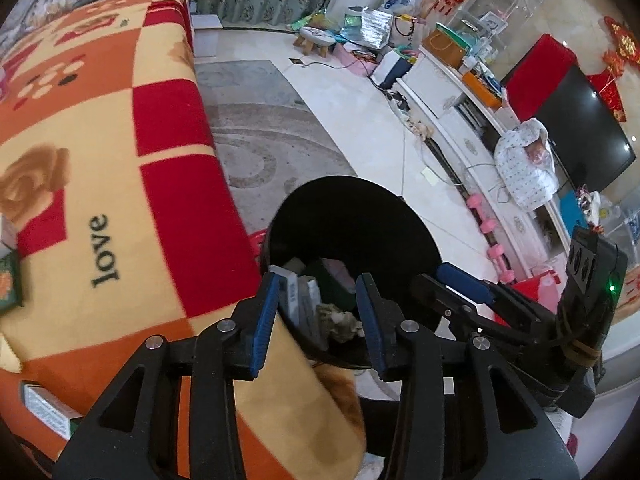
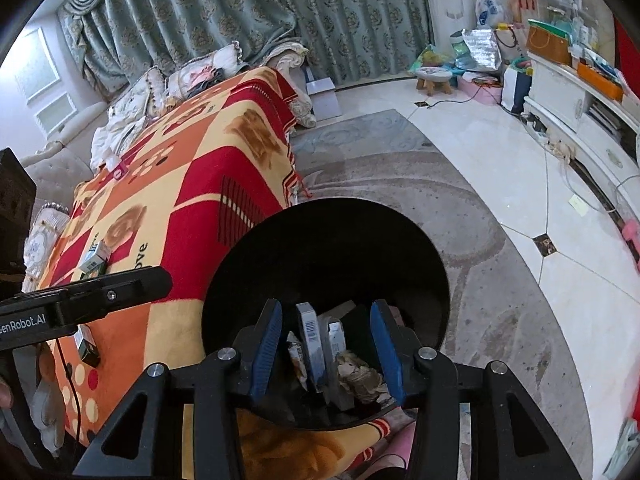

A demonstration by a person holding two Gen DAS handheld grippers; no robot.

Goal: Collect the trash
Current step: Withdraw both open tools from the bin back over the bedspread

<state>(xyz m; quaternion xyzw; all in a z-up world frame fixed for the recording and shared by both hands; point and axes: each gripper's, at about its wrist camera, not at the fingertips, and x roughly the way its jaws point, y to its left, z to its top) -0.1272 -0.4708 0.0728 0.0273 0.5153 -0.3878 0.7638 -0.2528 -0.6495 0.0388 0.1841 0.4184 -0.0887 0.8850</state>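
Note:
A black round trash bin (image 1: 348,184) (image 2: 320,208) stands on the floor against the blanket-covered table (image 1: 120,160) (image 2: 180,184). Inside it lie small cartons (image 1: 296,296) (image 2: 310,332) and crumpled paper (image 1: 340,320) (image 2: 360,376). My left gripper (image 1: 318,312) hangs open over the bin's near rim, with nothing pressed between its blue pads. My right gripper (image 2: 326,340) also stands open above the bin, a carton below it, clear of both pads. The right gripper (image 1: 448,286) also shows beside the bin in the left wrist view. More cartons (image 1: 44,408) (image 2: 94,258) lie on the table.
A green box (image 1: 10,280) sits at the table's left edge. A patterned rug (image 2: 400,168) lies beyond the bin. A white TV cabinet (image 1: 452,92) with a TV (image 1: 580,132) runs along the right; pink dumbbells (image 1: 486,224) lie at its foot. A small stool (image 2: 434,78) and bags stand by the curtain.

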